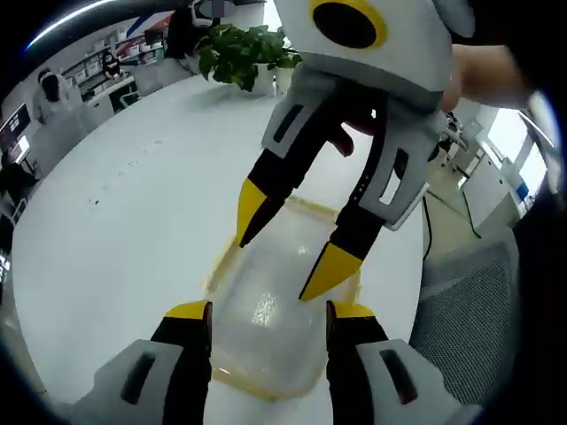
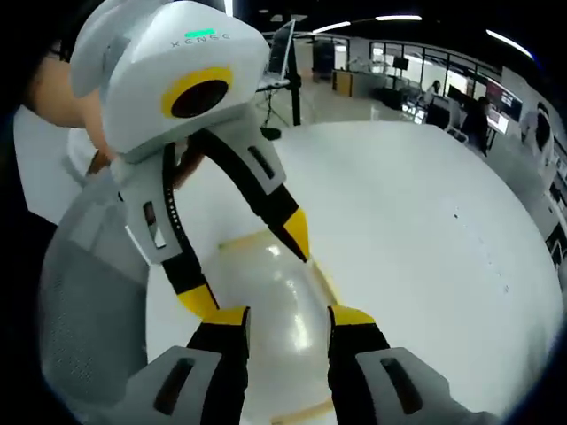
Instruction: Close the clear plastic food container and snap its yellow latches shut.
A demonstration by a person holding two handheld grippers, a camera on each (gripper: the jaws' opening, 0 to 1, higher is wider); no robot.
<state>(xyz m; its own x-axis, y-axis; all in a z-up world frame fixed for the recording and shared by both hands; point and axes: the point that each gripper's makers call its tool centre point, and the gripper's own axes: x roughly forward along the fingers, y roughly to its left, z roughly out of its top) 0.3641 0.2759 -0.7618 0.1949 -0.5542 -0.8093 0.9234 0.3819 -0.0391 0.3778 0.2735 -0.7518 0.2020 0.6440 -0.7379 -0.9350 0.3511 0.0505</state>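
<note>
White round table [image 1: 133, 204] spreads through an office, a potted plant [image 1: 244, 51] at the upper centre of the left gripper view. At lower centre the clear container [image 1: 266, 319] lies with its lid seemingly down. Both the left gripper [image 1: 268, 310] and right gripper [image 2: 288, 312] hang over it from opposite ends, jaws spread, pinching nothing. The yellow latches [image 1: 226, 257] blur into the rim; whether any is snapped cannot be told, so latching probably remains.
</note>
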